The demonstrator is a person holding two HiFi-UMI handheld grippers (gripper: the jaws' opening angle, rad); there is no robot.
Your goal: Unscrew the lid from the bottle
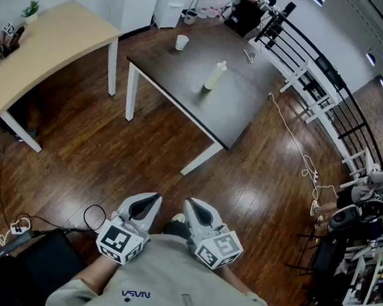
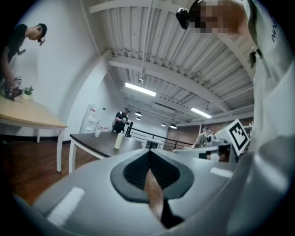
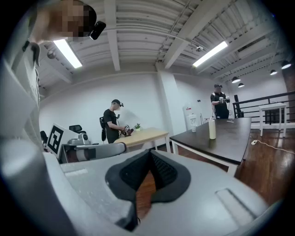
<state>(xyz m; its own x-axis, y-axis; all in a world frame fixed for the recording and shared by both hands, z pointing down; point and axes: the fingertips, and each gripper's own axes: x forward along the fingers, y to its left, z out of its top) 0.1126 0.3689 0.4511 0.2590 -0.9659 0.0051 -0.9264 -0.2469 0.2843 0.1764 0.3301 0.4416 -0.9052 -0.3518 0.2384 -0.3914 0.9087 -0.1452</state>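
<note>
- Head view: left gripper (image 1: pixel 149 200) & right gripper (image 1: pixel 191 206) sit side by side low in frame, close to the holder's grey shirt (image 1: pixel 156 285). Tips point fwd over the wood floor (image 1: pixel 77 139).
- Head view: bottle (image 1: pixel 213 78) stands near the middle of the dark desk (image 1: pixel 241 111), lid (image 1: pixel 222 65) on top. It is well apart from both grippers.
- Head view: white cup (image 1: pixel 181 42) is on the same desk, nearer its far end, apart from the bottle.
- Head view: light desk (image 1: pixel 48 41) at left w/ a small plant (image 1: pixel 30 10) at its far corner. Black railing (image 1: pixel 319 84) at right, white cable (image 1: pixel 297 140) on the floor beside the dark desk. A bystander (image 1: pixel 251 0) stands beyond the dark desk.
- Left gripper view: jaws fully together, dark pads meeting along one line, nothing between them. Only a sliver of floor shows below the seam.
- Left gripper view: bottle upright on the dark desk, far ahead & left of the jaws, cup just left of it. The right gripper's marker cube shows at right.
- Right gripper view: jaws also pressed together, empty, w/ floor showing in the narrow gap under the pads.
- Right gripper view: bottle upright on the dark desk, up right of the jaws, cup behind it to the left. The bystander is beyond the desk. A second bystander stands at the light desk by the plant. The left gripper's marker cube shows at left.
</note>
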